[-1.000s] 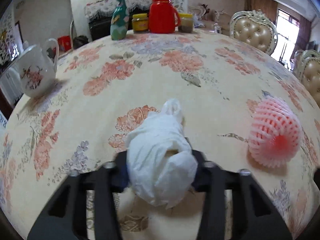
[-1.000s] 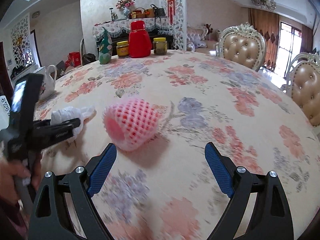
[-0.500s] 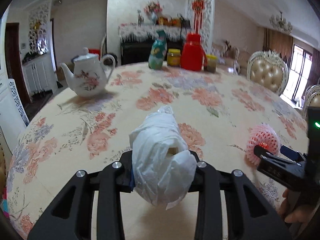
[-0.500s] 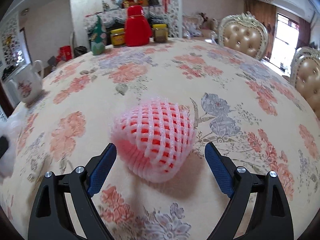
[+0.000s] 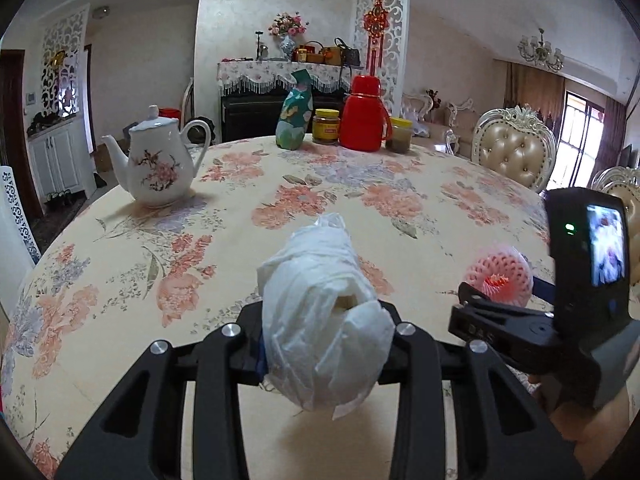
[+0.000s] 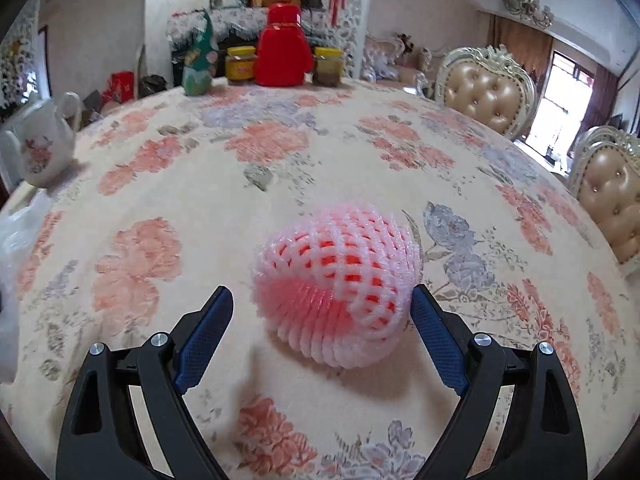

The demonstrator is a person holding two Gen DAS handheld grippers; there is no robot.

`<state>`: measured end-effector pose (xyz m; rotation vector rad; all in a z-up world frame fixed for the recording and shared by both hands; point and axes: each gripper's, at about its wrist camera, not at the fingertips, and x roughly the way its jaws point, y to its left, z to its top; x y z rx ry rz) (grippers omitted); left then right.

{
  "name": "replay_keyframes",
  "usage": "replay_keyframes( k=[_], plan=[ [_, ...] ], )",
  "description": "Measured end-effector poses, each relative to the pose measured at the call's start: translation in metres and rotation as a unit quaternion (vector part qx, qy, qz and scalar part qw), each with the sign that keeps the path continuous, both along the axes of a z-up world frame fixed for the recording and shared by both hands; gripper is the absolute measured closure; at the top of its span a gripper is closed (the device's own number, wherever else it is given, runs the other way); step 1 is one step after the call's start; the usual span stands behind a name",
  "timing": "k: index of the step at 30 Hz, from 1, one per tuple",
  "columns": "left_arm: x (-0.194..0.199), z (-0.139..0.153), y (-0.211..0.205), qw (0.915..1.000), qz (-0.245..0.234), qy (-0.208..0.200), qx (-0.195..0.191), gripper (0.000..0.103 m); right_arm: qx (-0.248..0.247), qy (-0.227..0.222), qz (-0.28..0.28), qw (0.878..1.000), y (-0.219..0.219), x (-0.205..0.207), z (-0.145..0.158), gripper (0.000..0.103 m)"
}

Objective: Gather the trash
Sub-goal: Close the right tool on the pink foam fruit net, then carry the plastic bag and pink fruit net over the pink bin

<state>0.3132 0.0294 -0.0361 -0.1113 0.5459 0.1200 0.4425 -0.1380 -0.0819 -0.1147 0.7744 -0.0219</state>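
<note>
On the floral-clothed table (image 5: 400,240), trash collection stands about half done: the left gripper (image 5: 326,344) is clenched on a crumpled white plastic bag (image 5: 324,320), lifted near the camera, while the right gripper (image 6: 322,338), jaws spread, straddles the pink foam fruit net (image 6: 338,288), ungrasped. No bin appears; the bag's contents stay hidden.
</note>
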Motion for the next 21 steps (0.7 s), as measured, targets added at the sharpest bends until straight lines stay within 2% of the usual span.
replay_keyframes(
  k=[10, 13, 14, 21],
  plan=[
    [0.002, -0.003, 0.006, 0.9997, -0.002, 0.01, -0.023, 0.068, -0.007, 0.033, -0.025, 0.999, -0.004, 0.015, -0.011, 0.022],
    [0.002, -0.004, 0.006, 0.9996, -0.004, 0.013, -0.024, 0.068, 0.005, 0.049, -0.032, 0.998, -0.01, 0.02, -0.015, 0.029],
    [0.003, -0.005, 0.006, 0.9996, -0.006, 0.014, -0.025, 0.068, 0.009, 0.051, -0.031, 0.998, -0.011, 0.021, -0.015, 0.034],
    [0.004, -0.006, 0.004, 0.9996, -0.009, 0.016, -0.022, 0.068, 0.021, 0.023, -0.019, 0.999, -0.011, 0.012, -0.008, 0.058]
  ],
)
